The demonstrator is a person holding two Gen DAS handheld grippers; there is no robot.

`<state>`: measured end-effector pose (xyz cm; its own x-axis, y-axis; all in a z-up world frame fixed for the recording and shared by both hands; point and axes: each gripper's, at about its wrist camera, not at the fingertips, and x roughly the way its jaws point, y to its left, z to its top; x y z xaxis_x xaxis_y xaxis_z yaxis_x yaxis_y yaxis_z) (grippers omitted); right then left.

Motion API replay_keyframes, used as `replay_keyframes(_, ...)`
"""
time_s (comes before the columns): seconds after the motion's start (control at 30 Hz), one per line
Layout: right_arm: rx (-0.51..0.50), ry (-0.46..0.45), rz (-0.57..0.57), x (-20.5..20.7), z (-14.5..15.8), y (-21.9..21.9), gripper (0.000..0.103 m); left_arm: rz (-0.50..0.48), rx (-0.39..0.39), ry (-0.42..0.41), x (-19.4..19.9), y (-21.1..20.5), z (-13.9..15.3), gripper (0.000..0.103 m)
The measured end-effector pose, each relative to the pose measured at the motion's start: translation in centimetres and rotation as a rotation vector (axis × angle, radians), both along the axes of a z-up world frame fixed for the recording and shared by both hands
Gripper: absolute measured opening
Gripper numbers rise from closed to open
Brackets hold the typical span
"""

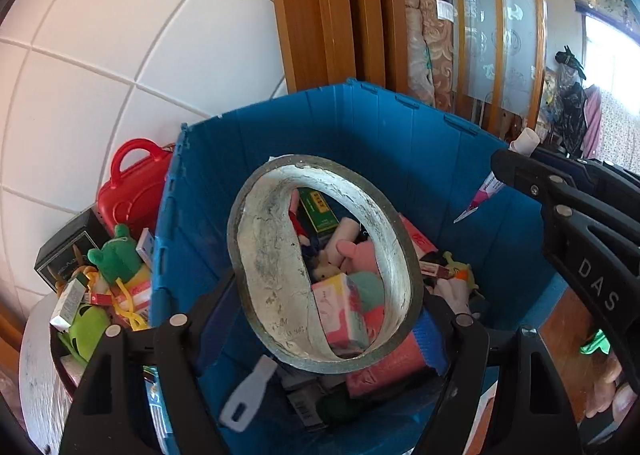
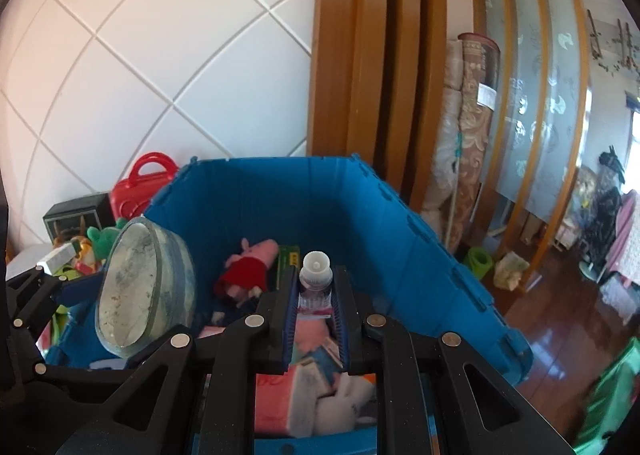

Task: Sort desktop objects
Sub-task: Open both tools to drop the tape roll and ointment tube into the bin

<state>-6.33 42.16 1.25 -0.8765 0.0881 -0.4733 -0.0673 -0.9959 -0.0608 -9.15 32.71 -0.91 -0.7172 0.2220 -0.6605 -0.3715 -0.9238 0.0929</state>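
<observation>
A roll of tape (image 1: 324,263) is gripped across its width by the left gripper (image 1: 320,319), mid-frame over the blue crate (image 1: 360,127). A small capped bottle (image 2: 316,275) is clamped in the closed jaws of the right gripper (image 2: 316,319), also above the crate. The depositing step appears in hand; next, both jaws must be opened over the toys already inside.

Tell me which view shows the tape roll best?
Left wrist. The tape roll fills the frame centre, held across its width between the left gripper fingers, over the blue bin. The right wrist view shows the roll only side-on at its left edge.
</observation>
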Motion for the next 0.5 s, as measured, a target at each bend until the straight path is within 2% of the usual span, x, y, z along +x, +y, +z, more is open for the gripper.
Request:
replay_keyframes(0.1, -0.017, -0.041, -0.011, -0.7, -1.6, 1.8, 0.017, 0.008, 0.004, -0.091, -1.2, 1.1, -1.1, 0.077)
replay_keyframes(0.23, -0.026, -0.08, -0.026, -1.1, -3.0, 3.2, 0.017, 0.01, -0.007, -0.145, -1.7, 1.7, -2.4, 0.077)
replay_keyframes(0.5, -0.029, -0.117, -0.044, -2.0, -4.2, 4.9, 0.018, 0.001, -0.047, -0.112, -0.9, 2.0, -2.6, 0.081)
